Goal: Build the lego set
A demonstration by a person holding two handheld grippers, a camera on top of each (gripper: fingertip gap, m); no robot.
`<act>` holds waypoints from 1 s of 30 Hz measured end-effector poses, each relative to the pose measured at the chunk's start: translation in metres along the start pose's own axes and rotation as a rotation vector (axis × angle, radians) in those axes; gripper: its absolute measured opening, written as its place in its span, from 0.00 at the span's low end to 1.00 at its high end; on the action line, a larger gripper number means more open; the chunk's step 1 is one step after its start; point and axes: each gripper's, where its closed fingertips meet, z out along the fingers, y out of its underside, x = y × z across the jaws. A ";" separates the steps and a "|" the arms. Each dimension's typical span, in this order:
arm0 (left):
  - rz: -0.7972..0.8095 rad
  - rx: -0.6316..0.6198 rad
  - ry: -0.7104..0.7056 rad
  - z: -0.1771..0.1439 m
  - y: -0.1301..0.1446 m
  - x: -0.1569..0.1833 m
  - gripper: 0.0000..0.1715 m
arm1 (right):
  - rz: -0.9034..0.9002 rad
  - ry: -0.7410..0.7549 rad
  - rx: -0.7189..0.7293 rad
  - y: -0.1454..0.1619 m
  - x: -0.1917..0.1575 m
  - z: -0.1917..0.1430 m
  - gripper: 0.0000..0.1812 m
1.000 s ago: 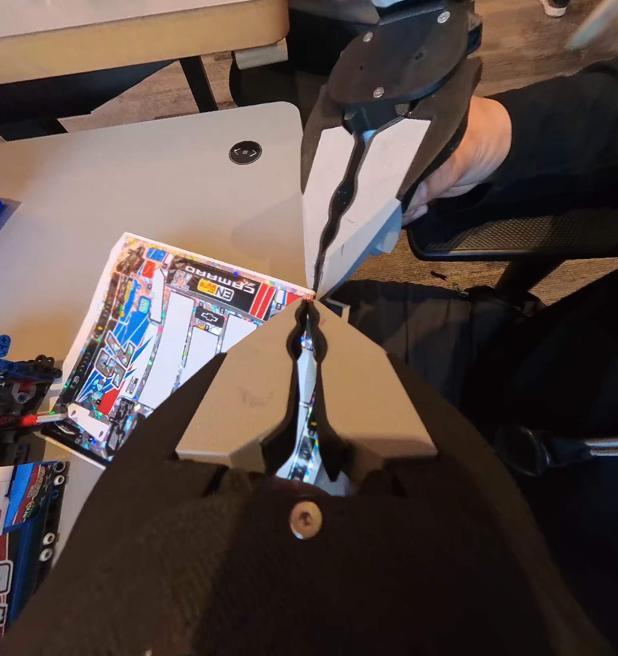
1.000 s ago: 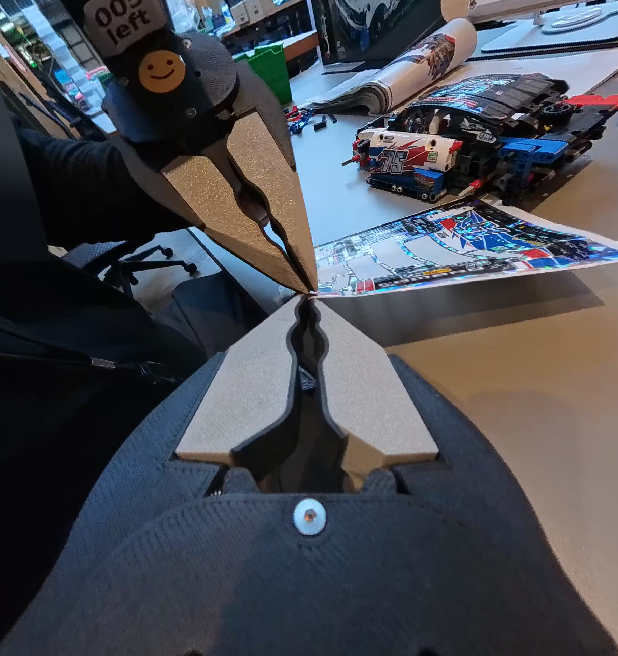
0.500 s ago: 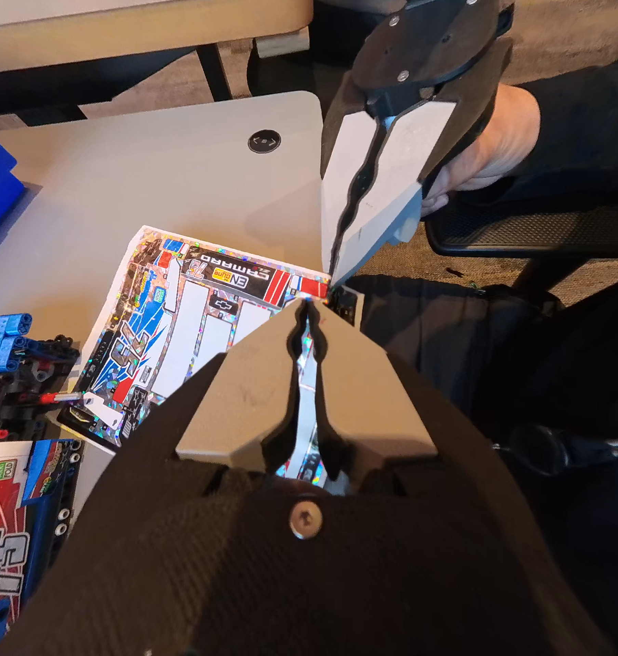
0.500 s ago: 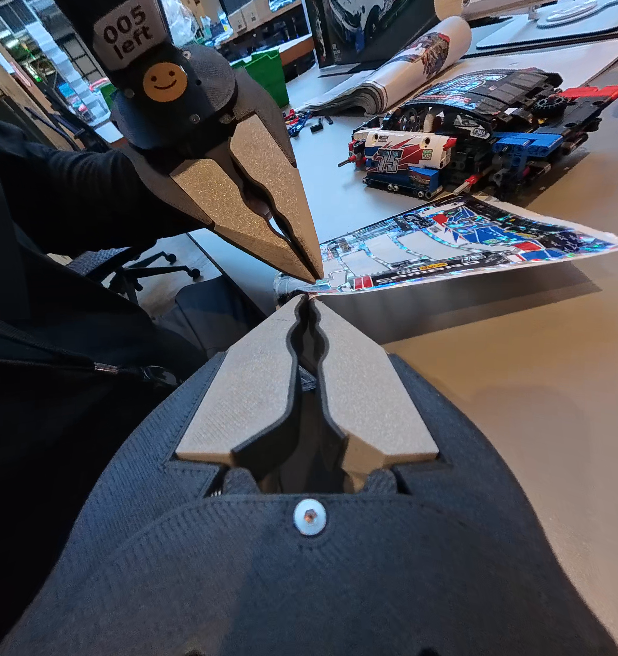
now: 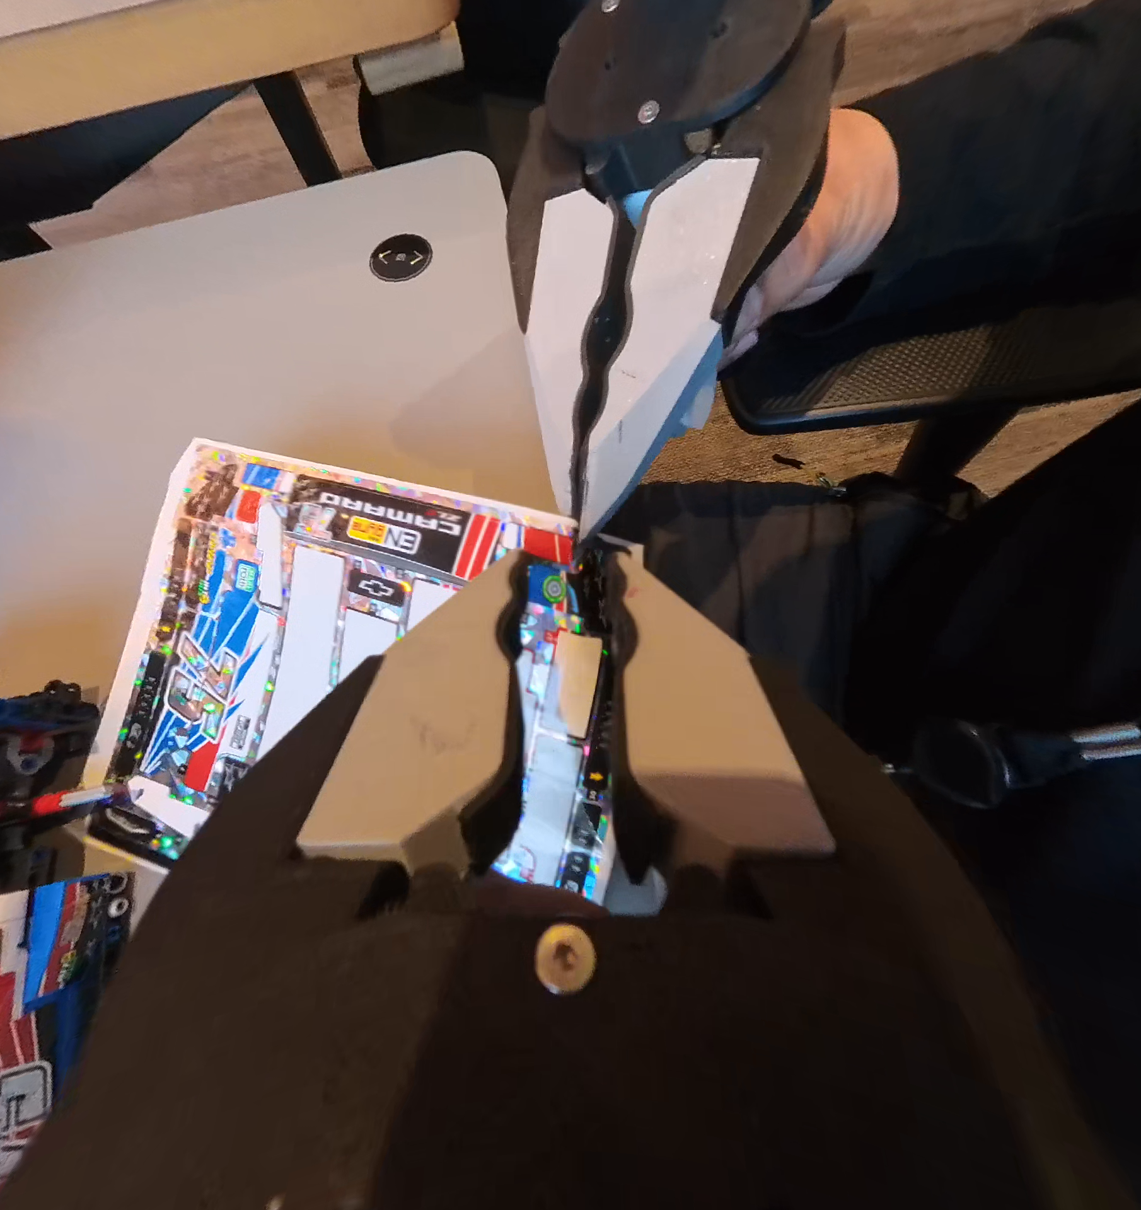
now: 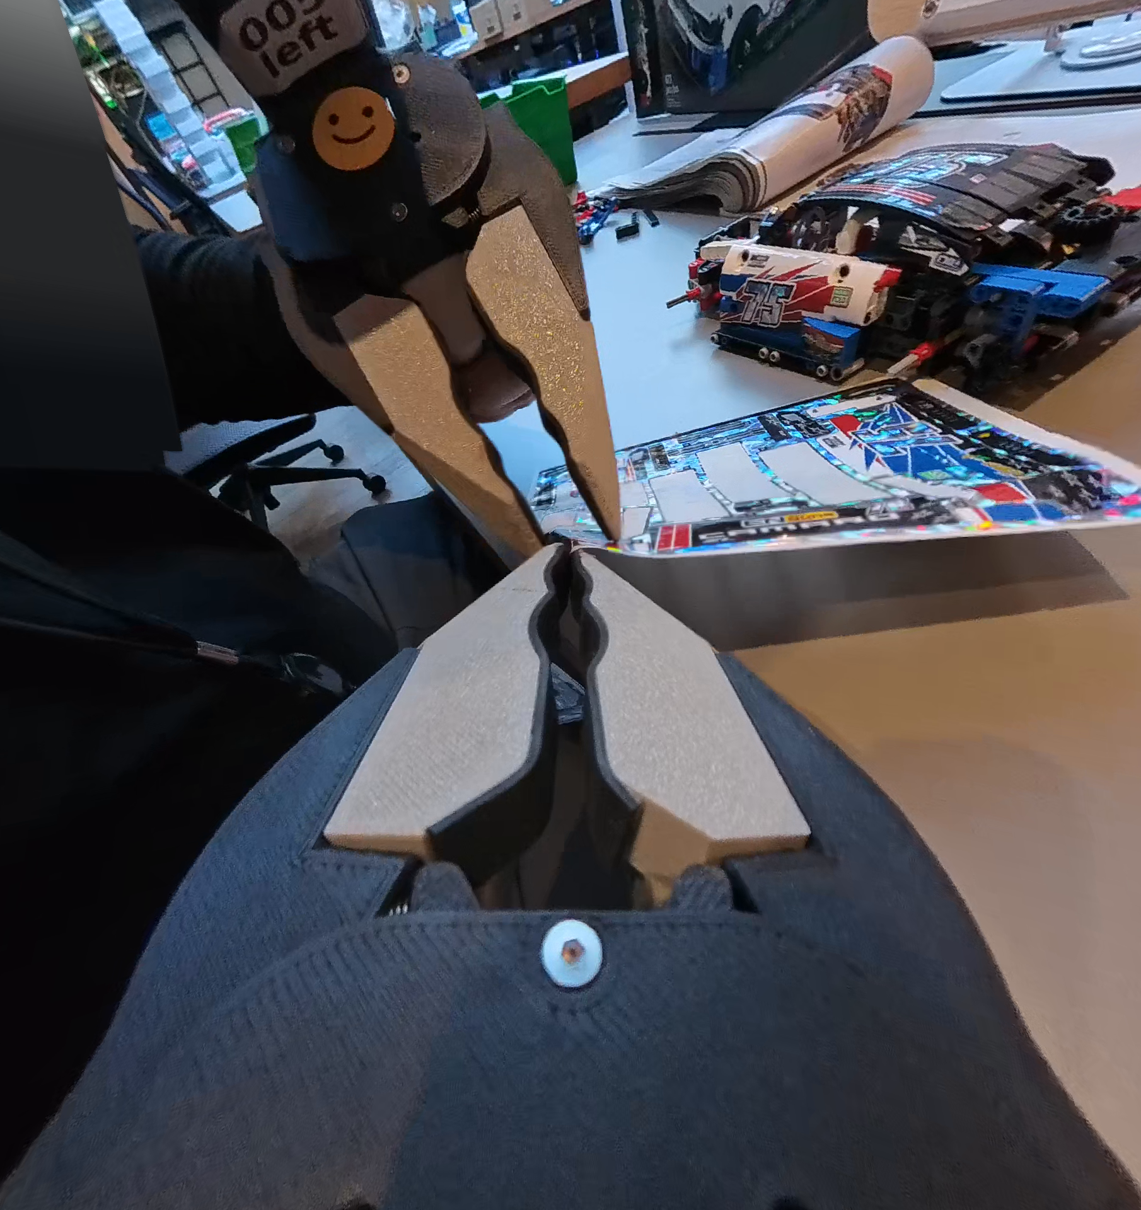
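A: Claws first. Left claw (image 5: 571, 576) has its jaws apart, straddling the near corner of the sticker sheet (image 5: 306, 609); in the right wrist view one left fingertip (image 6: 610, 524) sits right at the sheet (image 6: 882, 478) edge.

B: Right claw (image 6: 571, 553)?

A: Jaws together, tips pinched at the same sheet corner. Looks clamped on a bit of sticker, too small to confirm. From the left wrist view the right claw (image 5: 581, 524) comes down onto that corner tip-first, a hand (image 5: 836, 222) behind it.

B: Sheet flat?

A: No. Corner lifted off the worktop (image 6: 948, 753), shadow under it; far end rests down near the model.

B: Model?

A: Lego race car (image 6: 948, 262), partly built, black, blue, white and red, on the worktop just beyond the sheet. Its edge shows at far left in the left wrist view (image 5: 24, 740).

B: Rest?

A: Open instruction booklet (image 6: 784, 150) behind the car, loose small parts (image 6: 614, 216) beside it, green bin (image 6: 542, 118) farther back.
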 end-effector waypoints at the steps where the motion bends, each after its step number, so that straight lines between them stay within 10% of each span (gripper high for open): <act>1: 0.014 0.003 -0.004 -0.001 -0.001 0.000 0.08 | -0.007 -0.003 -0.001 0.000 -0.001 0.000 0.00; 30: -0.190 0.095 0.423 -0.017 0.004 0.035 0.00 | -0.182 -0.138 -0.080 0.010 -0.033 0.009 0.00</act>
